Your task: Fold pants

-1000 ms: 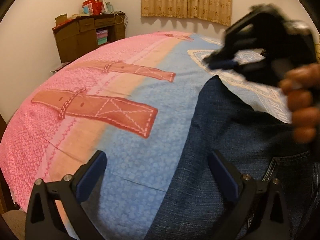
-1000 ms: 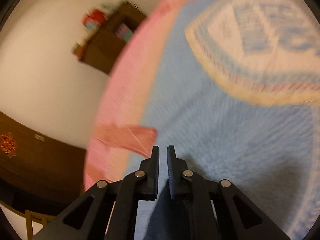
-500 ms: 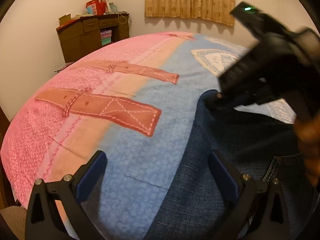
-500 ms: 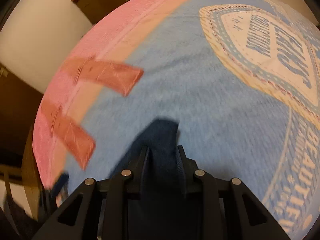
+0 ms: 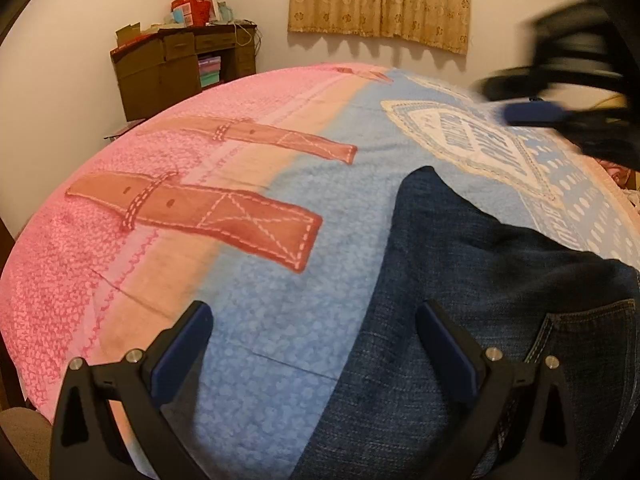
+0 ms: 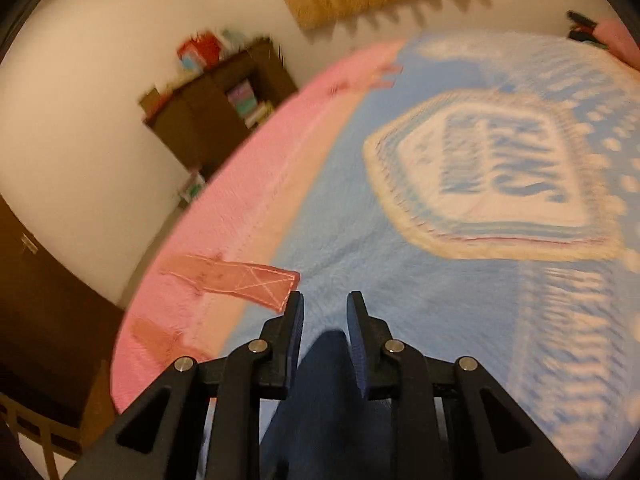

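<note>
The bed [image 5: 248, 280] lay flat, its pink and blue blanket bare on the left and far side, leaving open room there for a gripper to pass. The folded jeans [image 5: 480, 280] took up the near right part, a low heap reaching to a point toward the middle. The right gripper [image 5: 560, 96] hung blurred above the blanket's right side, apart from the jeans. A brown cabinet [image 5: 180, 68] stood against the far wall, well apart from the bed's edge.
</note>
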The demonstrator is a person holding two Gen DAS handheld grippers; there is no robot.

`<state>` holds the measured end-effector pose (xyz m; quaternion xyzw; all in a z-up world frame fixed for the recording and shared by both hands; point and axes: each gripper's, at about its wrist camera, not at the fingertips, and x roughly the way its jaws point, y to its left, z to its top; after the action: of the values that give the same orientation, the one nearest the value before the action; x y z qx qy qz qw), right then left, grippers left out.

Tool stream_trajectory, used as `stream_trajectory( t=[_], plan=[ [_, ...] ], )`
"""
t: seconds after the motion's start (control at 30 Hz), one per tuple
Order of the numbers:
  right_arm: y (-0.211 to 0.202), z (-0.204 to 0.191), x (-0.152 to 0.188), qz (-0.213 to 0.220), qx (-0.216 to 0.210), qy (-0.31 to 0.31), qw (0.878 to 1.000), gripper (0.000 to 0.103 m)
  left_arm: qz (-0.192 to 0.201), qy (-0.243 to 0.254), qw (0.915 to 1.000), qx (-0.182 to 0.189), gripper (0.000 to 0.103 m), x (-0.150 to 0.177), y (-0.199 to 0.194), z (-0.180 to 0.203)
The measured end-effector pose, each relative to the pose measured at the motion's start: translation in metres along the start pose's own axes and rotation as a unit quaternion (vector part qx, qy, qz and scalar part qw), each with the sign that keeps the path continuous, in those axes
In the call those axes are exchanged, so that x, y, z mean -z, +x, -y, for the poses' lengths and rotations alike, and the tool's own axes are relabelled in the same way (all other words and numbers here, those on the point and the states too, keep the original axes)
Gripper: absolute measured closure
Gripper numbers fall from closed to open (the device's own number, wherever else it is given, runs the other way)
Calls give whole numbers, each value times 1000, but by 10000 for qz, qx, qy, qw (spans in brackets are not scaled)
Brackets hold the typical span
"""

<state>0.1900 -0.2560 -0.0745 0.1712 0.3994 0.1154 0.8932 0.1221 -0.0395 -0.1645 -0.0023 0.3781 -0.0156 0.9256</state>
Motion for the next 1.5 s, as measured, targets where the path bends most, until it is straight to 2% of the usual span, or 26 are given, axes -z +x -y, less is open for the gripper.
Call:
stream_trajectory(
  t=[0.07,0.17,0.27,0.3,0.33,0.37,0.43,0.47,0.5,0.57,0.63,0.7,0.73,0.8,0.87,0.9,0.97,1.07,1.1,1.23,1.37,1.5],
  plan=[
    [-28,-2,16,-142,125,-296,9994,79,2,1,10000,-11,0,0,0,1],
    [-36,-5,56,-667,718,-800,9920,79,2,0,10000,27,0,0,0,1],
    [-50,34,95,-1015,1478,-783,9807,79,-23,41,9999,128,0,0,1,0],
    [-58,49,104,-999,1510,-673,9812,80,-28,76,9998,170,0,-1,2,0],
    [-72,67,112,-811,1131,-435,9893,80,-38,122,9997,197,0,-1,2,0],
    [-88,83,120,-627,1072,-21,9923,80,-65,160,9996,237,0,-2,2,-1],
    [-113,97,132,-416,1232,608,9896,78,-136,276,9990,318,0,-3,0,-3],
    [-127,99,140,-333,1506,839,9845,78,-181,340,9986,353,0,-5,-3,-5],
    [-139,98,147,-191,1620,956,9820,78,-190,323,9988,311,0,-7,-7,-8],
    [-160,80,162,123,1298,847,9878,78,72,282,9994,178,0,-10,-24,-12],
    [-168,57,176,292,1191,592,9907,75,340,359,9985,235,0,-14,-41,-10],
    [-165,47,185,327,1053,666,9917,62,456,585,9954,601,0,-21,-53,2],
    [-159,47,189,331,887,850,9919,60,477,742,9927,818,0,-25,-56,10],
    [-148,50,199,315,584,1172,9909,58,482,1164,9847,1206,0,-37,-56,34],
    [-132,51,210,162,657,1447,9872,58,214,1516,9784,1386,0,-50,-43,59],
    [-125,50,217,134,721,1509,9858,58,-8,1639,9768,1378,0,-56,-31,71],
    [-126,42,226,419,860,1497,9841,54,-435,1761,9739,1362,0,-63,-3,91],
    [-123,30,232,542,854,1337,9858,33,-1116,1718,9723,1128,0,-63,36,103],
    [-121,24,234,527,889,1213,9872,28,-1287,1635,9712,1161,0,-63,46,103],
    [-114,6,241,517,1043,638,9912,16,-1395,1502,9705,1270,0,-66,53,98],
    [-101,10,235,520,1068,480,9918,4,-1191,1669,9730,1061,0,-70,31,87],
    [-97,10,232,546,1075,459,9916,3,-939,1800,9741,992,0,-70,10,65]
  ],
)
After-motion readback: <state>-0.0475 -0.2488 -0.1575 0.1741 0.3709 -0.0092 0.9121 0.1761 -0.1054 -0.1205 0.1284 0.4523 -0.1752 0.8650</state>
